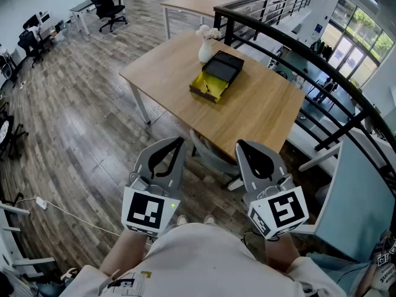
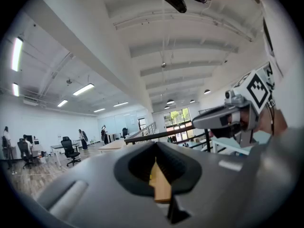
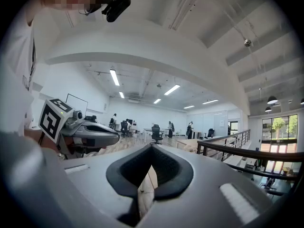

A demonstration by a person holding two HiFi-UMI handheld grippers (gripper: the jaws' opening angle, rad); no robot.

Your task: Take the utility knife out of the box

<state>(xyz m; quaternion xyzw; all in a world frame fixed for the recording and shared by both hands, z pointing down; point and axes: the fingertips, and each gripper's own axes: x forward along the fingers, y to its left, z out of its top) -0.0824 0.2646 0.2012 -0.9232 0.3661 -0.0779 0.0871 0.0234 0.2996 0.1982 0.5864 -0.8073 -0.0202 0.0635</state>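
Note:
The box [image 1: 224, 67] lies on a wooden table [image 1: 260, 113] far ahead. It has a black part and an open yellow tray [image 1: 209, 86] in front of it. A small dark item lies in the tray, too small to identify. My left gripper [image 1: 179, 142] and right gripper [image 1: 242, 146] are held side by side close to my body, well short of the table, pointing level. Both are shut, with nothing between the fingers. In the left gripper view the left gripper's [image 2: 159, 175] jaws meet; the right gripper's [image 3: 147, 179] jaws meet in its own view too.
A white vase [image 1: 206, 49] with flowers stands just behind the box. A grey chair [image 1: 210, 156] is tucked at the table's near edge. A black railing [image 1: 309, 60] runs along the right. Wooden floor lies between me and the table; office chairs [image 1: 108, 5] stand far left.

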